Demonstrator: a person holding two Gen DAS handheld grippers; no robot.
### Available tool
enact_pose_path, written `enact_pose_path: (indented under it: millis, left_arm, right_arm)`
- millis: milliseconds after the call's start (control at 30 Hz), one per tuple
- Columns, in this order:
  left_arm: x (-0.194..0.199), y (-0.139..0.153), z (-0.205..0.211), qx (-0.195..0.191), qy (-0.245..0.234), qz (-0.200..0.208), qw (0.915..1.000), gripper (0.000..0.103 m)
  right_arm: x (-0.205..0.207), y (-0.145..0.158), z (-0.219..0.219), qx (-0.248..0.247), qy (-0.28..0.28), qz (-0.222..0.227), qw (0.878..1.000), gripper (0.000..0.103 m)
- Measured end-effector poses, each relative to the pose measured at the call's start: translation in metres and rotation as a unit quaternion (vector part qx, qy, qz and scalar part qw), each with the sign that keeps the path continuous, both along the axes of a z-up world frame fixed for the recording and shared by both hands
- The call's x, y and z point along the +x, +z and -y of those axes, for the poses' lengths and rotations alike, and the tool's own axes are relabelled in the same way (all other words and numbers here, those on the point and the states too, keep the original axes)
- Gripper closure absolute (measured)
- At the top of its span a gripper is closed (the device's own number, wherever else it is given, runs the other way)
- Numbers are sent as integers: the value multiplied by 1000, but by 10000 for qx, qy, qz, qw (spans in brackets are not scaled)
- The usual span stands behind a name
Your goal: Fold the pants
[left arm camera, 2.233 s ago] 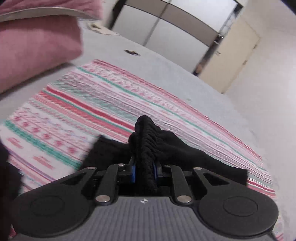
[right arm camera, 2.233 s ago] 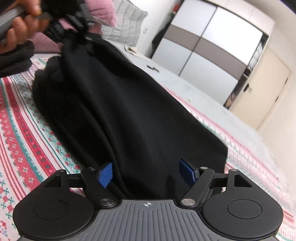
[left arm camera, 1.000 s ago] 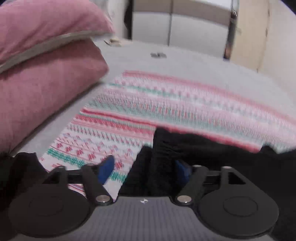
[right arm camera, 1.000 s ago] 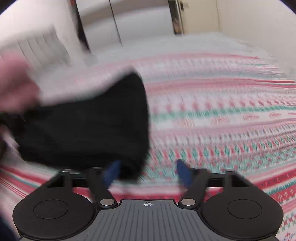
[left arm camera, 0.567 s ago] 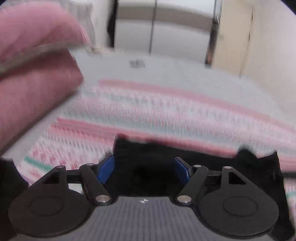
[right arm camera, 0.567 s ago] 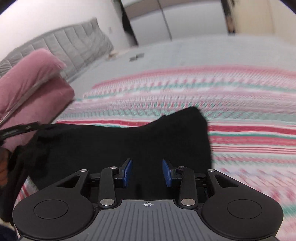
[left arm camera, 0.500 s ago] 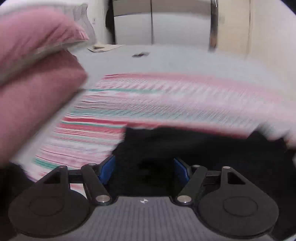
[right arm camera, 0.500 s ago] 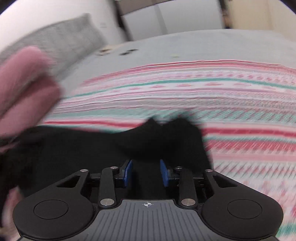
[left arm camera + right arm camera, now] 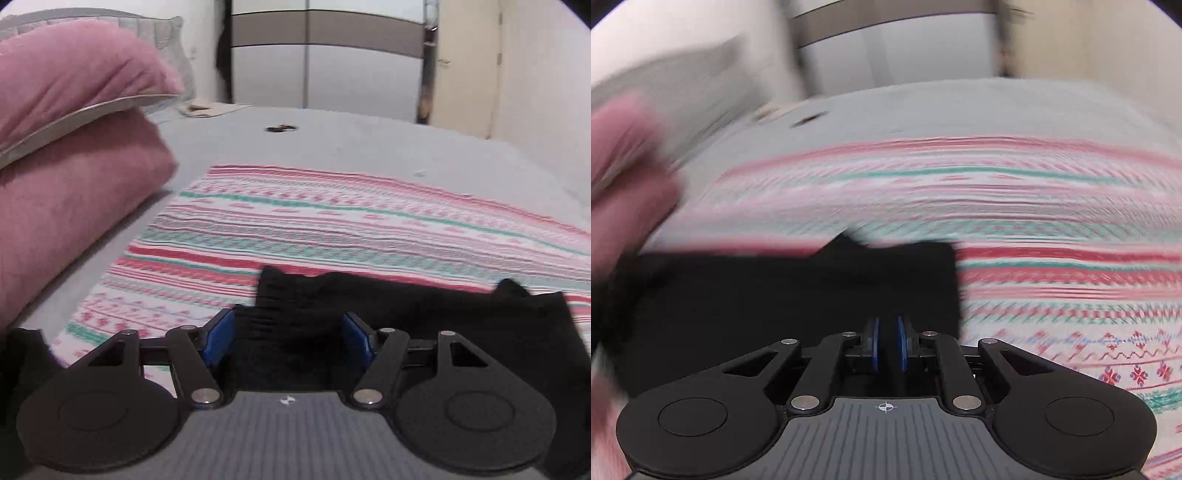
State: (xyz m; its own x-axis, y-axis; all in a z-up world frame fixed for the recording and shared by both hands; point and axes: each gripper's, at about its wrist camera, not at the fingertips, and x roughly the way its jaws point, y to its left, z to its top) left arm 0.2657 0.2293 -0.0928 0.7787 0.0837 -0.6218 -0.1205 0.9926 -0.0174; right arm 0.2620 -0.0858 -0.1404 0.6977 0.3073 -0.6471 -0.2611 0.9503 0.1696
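Black pants [image 9: 424, 310] lie folded on a striped red, white and green blanket [image 9: 332, 221]. In the left wrist view my left gripper [image 9: 288, 338] is open, its blue pads on either side of the pants' gathered waistband edge. In the right wrist view, which is motion-blurred, the pants [image 9: 757, 295] spread to the left and my right gripper [image 9: 886, 345] is nearly closed on their near edge, with black cloth between the blue pads.
Two pink pillows [image 9: 74, 147] are stacked at the left on a grey bed [image 9: 369, 147]. A small dark item [image 9: 281, 128] lies far back on the bed. A wardrobe [image 9: 325, 55] and a door [image 9: 465, 66] stand behind.
My left gripper let go of the waistband and opened. My right gripper swung over to the pants' edge and closed from wide open to nearly shut on it.
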Motion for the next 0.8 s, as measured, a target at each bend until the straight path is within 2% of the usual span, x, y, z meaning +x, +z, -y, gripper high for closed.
enact_pose_path:
  millis: [33, 133, 233, 333, 400, 467, 500, 567, 633, 667, 733, 800]
  left_arm:
    - [0, -1, 5, 9, -43, -33, 10000, 8]
    - [0, -6, 28, 251, -317, -178, 9990, 8]
    - [-1, -6, 44, 650, -253, -84, 9975, 8]
    - [1, -2, 32, 989, 224, 116, 9948, 7]
    - [3, 1, 12, 1191, 899, 111, 9887, 7]
    - [1, 4, -17, 940, 1495, 83, 9842, 8]
    - [-3, 7, -34, 590, 1779, 124, 9822, 8]
    - [-15, 12, -58, -80, 1952, 385, 9800, 8]
    - [-26, 19, -60, -510, 1729, 689, 9812, 8]
    - [-29, 22, -51, -577, 1463, 786, 9844, 8]
    - [-30, 25, -21, -462, 733, 983, 9914, 8]
    - [-30, 23, 12, -218, -1, 1025, 9945, 8]
  right_arm:
    - [-11, -1, -5, -182, 255, -123, 9994, 90]
    - [-34, -18, -9, -406, 653, -853, 9934, 90]
    - [-62, -19, -9, -881, 904, -709, 9895, 90]
    - [-72, -20, -11, -1111, 1040, -602, 9865, 90]
    - [-76, -27, -6, -1066, 1027, -430, 9880, 90]
    - [-88, -33, 2, -906, 922, -296, 9912, 90]
    - [-89, -33, 1, -925, 914, -260, 9912, 90]
    - [-86, -27, -5, -1120, 1002, -249, 9883, 90]
    - [-87, -25, -5, -1118, 1018, -281, 9881, 90]
    - [-85, -25, -5, -1095, 1016, -300, 9883, 90]
    - [-82, -26, -7, -1106, 1031, -312, 9880, 90]
    - [-88, -23, -6, -1106, 1047, -326, 9878, 90]
